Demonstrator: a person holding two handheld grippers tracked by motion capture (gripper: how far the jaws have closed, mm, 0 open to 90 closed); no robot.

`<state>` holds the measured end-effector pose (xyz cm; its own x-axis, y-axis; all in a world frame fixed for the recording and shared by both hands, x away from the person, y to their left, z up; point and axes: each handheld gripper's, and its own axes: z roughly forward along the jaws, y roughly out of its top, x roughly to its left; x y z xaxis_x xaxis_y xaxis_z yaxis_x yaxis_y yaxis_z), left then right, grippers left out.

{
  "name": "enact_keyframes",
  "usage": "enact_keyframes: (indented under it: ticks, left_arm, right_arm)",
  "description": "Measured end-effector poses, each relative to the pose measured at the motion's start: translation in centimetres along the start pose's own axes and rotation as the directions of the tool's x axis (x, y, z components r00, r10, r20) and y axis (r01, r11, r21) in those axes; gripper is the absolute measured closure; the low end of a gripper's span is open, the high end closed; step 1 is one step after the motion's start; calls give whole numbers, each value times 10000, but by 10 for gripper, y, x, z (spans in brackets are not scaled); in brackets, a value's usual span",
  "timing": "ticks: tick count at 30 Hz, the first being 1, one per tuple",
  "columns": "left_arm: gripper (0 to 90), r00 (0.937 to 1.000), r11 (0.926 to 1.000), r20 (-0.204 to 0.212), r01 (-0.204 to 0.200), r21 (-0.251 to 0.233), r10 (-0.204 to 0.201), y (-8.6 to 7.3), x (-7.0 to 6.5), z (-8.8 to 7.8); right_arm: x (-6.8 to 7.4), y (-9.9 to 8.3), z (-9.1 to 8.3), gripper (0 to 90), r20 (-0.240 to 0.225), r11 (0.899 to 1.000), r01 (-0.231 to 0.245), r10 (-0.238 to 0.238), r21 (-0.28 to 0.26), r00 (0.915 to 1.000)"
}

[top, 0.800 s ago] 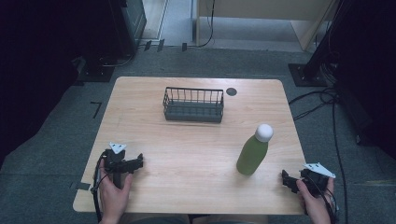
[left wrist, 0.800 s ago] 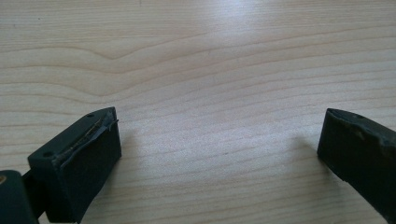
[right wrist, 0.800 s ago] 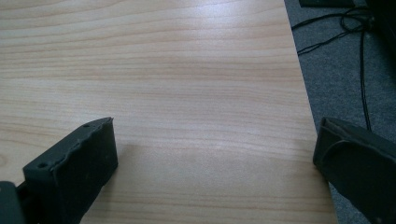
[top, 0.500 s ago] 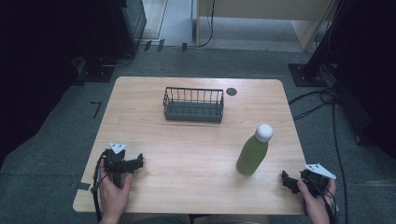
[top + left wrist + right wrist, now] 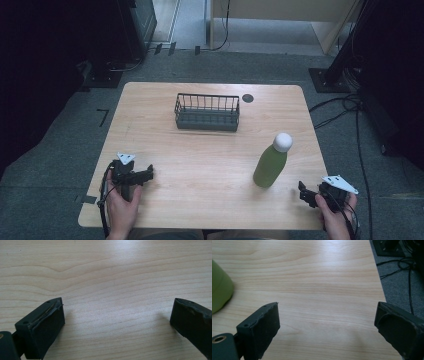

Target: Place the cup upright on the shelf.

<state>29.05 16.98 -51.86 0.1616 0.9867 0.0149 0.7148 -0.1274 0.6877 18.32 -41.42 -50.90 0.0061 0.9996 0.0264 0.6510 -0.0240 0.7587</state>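
The bottle (image 5: 270, 166) stands upright on the table (image 5: 210, 150), at about four o'clock from the table's middle, its white cap on top and its long axis vertical. The right gripper (image 5: 306, 195) rests near the table's front right corner with its jaws spread and nothing between them; the bottle lies just beside it, at roughly ten o'clock in the high view. In the right gripper view the bottle's green base (image 5: 219, 291) shows at the nine o'clock edge, off to the side of the open jaws and not between them, so the gripper would likely have to swing toward that side before it could close on the body.

The left gripper (image 5: 148, 173) sits at the front left, jaws also spread over bare wood, and is well apart from the bottle, which lies at three o'clock from it. The right hand is plainly the nearer one.

The basket (image 5: 206, 112) stands at twelve o'clock from the table's middle, well apart from both grippers.
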Motion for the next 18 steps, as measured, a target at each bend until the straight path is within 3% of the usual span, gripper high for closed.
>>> enact_keyframes:
  ticks: [18]
  left_arm:
    - [1,10000,10000,31,-26,0,26,0,0,0]
  right_arm:
    - [33,5,-3,62,-633,9976,677,-685,-147,9956]
